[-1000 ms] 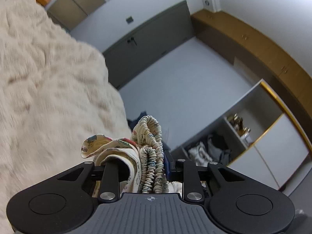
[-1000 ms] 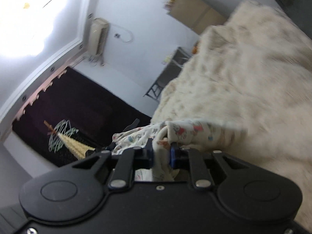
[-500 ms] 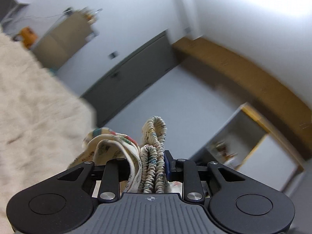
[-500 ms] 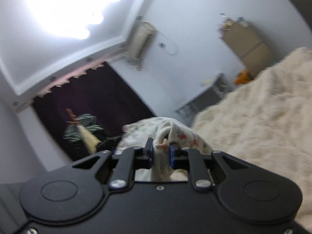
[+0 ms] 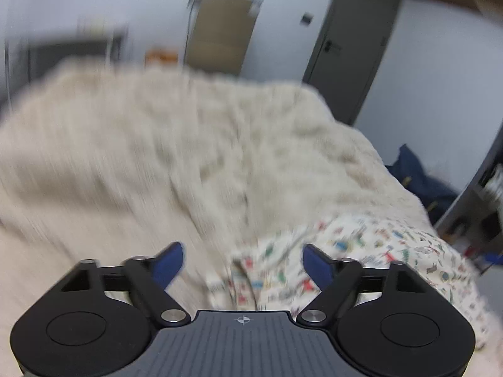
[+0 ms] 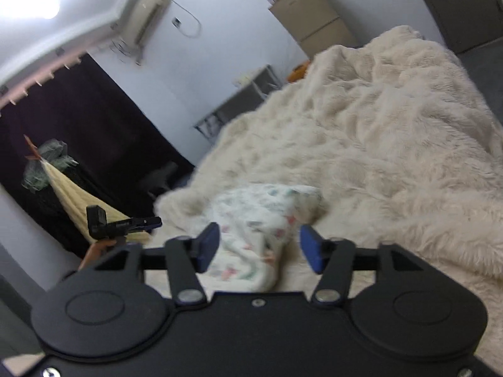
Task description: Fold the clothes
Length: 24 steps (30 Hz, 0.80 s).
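A white garment with a small colourful print (image 5: pixel 361 251) lies on the cream fluffy blanket (image 5: pixel 157 157) of the bed. In the left wrist view my left gripper (image 5: pixel 242 259) is open, with the garment just below and to the right of it. In the right wrist view the same garment (image 6: pixel 261 220) lies bunched on the blanket (image 6: pixel 393 125). My right gripper (image 6: pixel 259 246) is open just above it, blue pads on either side and holding nothing. The left gripper (image 6: pixel 125 223) shows at the left edge of that view.
A tan cabinet (image 6: pixel 314 22) and a grey metal shelf (image 6: pixel 239 100) stand behind the bed. A grey door (image 5: pixel 355 40), a dark blue bag (image 5: pixel 418 176) and open shelving (image 5: pixel 484 204) lie to the right. A dark curtain (image 6: pixel 78 132) hangs at the left.
Both grippers held the garment up in the air. Both have now opened and let it go, and it lies on the blanket. Both cameras have swung down toward the bed.
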{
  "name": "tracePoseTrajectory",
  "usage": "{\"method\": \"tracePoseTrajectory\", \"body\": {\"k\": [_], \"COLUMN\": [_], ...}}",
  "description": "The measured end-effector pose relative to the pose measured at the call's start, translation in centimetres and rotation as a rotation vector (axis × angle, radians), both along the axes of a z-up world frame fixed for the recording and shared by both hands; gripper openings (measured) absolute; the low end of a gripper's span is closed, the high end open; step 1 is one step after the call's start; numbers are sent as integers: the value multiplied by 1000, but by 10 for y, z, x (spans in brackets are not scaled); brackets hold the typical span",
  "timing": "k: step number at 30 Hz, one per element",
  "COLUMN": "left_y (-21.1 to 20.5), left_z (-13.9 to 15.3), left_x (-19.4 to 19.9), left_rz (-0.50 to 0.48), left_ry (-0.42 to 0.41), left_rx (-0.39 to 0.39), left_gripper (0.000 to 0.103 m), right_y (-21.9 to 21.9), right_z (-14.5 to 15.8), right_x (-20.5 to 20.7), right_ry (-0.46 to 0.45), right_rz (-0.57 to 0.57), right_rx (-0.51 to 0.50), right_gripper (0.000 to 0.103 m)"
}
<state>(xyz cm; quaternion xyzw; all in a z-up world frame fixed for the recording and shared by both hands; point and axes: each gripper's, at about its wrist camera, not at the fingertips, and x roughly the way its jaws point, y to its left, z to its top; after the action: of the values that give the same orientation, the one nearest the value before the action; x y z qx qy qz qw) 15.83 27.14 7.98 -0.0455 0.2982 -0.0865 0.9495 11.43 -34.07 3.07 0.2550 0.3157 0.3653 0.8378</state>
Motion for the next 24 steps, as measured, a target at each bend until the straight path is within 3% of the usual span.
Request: {"method": "tracePoseTrajectory", "body": {"k": [2, 4, 10, 13, 18, 20, 24], "left_y": [-23, -62, -191, -242, -295, -314, -337], "left_z": [21, 35, 42, 22, -30, -56, -82], "left_x": [-15, -30, -72, -90, -107, -107, -105], "left_rz": [-17, -92, -420, -569, -714, -708, -705], "left_ry": [-49, -97, -157, -151, -137, -129, -138], "left_rx": [79, 154, 257, 347, 541, 682, 789], "left_gripper": [81, 89, 90, 90, 92, 92, 94], "right_y": [-7, -11, -21, -22, -20, -18, -9], "right_z": [-1, -6, -23, -26, -30, -31, -34], "right_x": [-4, -2, 4, 3, 0, 1, 2], "right_ry": [1, 20, 59, 55, 49, 51, 48], "right_rz": [-18, -25, -38, -45, -35, -29, -14], "right_rx": [21, 34, 53, 49, 35, 30, -7], "right_gripper": [60, 61, 62, 63, 65, 66, 67]}}
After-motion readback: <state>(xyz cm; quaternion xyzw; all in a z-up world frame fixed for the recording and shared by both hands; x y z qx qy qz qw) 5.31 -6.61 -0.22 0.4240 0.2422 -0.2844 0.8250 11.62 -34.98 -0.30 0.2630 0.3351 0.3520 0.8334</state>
